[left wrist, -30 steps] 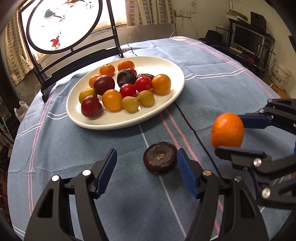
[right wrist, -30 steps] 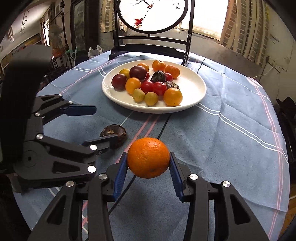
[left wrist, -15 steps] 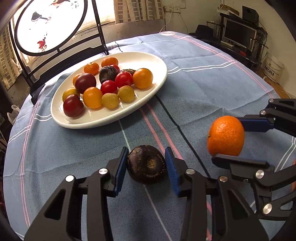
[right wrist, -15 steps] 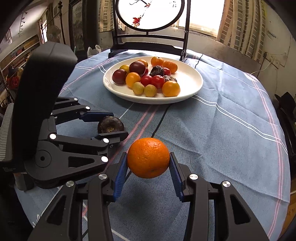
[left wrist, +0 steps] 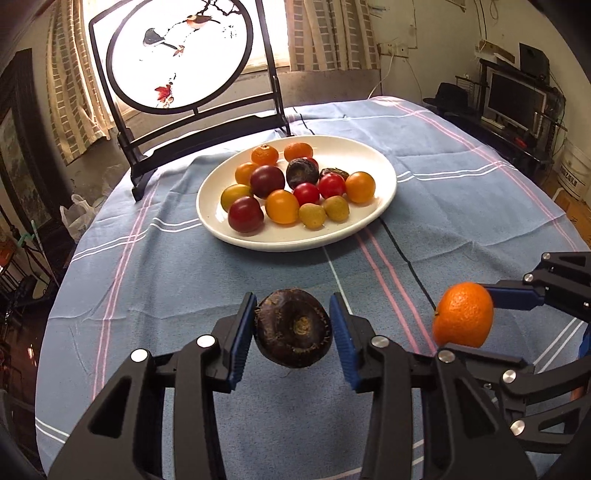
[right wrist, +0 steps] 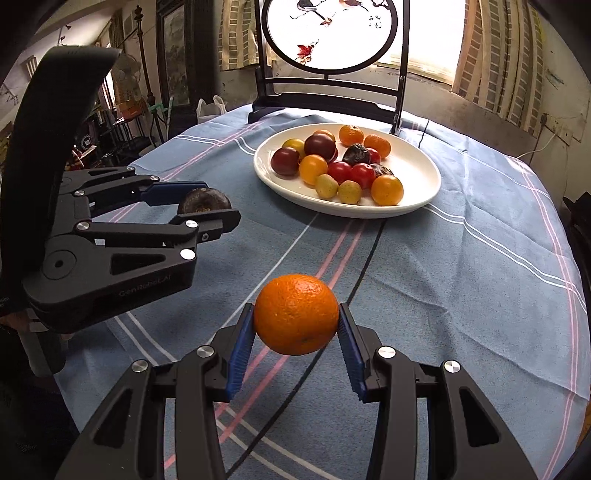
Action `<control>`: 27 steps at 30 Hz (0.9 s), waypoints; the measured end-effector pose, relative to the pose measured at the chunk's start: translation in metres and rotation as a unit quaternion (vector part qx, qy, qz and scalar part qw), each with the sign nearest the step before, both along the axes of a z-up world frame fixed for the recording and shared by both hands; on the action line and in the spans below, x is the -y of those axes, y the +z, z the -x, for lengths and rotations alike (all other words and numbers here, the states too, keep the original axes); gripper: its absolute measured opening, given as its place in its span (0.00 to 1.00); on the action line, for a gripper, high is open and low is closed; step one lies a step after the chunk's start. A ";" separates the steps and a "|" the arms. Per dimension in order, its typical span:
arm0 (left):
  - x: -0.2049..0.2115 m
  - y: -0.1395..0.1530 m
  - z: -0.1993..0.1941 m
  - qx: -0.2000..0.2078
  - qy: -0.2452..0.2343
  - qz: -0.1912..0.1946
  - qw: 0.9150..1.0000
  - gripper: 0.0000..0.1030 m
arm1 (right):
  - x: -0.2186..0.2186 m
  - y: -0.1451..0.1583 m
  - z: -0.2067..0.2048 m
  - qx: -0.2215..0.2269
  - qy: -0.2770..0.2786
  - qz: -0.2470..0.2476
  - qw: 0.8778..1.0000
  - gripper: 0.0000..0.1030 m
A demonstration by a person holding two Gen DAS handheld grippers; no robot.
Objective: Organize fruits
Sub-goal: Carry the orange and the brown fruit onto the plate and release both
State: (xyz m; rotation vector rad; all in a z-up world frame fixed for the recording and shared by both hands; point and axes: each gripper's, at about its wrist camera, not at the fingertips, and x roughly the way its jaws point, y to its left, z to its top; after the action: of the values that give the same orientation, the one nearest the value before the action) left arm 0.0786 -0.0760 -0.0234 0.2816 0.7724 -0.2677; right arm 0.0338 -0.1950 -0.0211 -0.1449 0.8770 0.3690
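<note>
Your left gripper [left wrist: 293, 334] was clamped on a dark fruit [left wrist: 293, 328], both blue pads [left wrist: 242, 334] pressed against its sides. The fruit was round, wrinkled, brown-black, with a pale stem scar facing the camera. It sat clear of the cloth [left wrist: 184, 280], a shadow under it. In the right wrist view the same gripper [right wrist: 207, 205] showed side-on at left with the fruit [right wrist: 204, 199] partly hidden between its fingers.

Your right gripper [right wrist: 295, 325] held an orange [right wrist: 296, 314], pads tight on either side, also lifted off the cloth. In the left wrist view that gripper [left wrist: 476, 317] and orange [left wrist: 463, 314] were at the right edge, beside your left gripper, apart from it.

A white oval plate [left wrist: 373, 162] lay further along the table, well beyond both grippers, on the blue cloth with pink and white stripes. You had a cluster of small fruit on it: two tangerines [left wrist: 264, 154] at the far side, dark plums [left wrist: 245, 214], red tomatoes [left wrist: 331, 185], orange round fruits [left wrist: 282, 206], and small yellow-green ones [left wrist: 312, 215], all touching or just beside each other toward the plate's left half. The right half of the plate was bare.

Behind the plate stood a round painted screen [left wrist: 177, 55] in a black frame, with curtains [left wrist: 332, 33] and a bright window behind it.
</note>
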 end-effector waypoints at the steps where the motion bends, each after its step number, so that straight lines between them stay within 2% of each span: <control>1: -0.002 0.001 0.002 0.002 0.001 0.001 1.000 0.39 | -0.003 0.001 0.001 -0.001 0.003 -0.001 1.000 0.43; 11: -0.012 0.004 0.012 0.006 0.007 0.005 1.000 0.39 | -0.021 0.004 0.010 0.001 0.019 0.007 1.000 0.43; 27: 0.003 0.012 -0.013 0.024 -0.006 -0.008 1.000 0.39 | -0.012 0.010 -0.016 0.002 0.021 -0.008 1.000 0.43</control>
State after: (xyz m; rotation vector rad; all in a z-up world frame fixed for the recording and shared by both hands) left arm 0.0912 -0.0791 -0.0111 0.3074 0.7262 -0.2651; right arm 0.0501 -0.1826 -0.0114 -0.1498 0.8671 0.4153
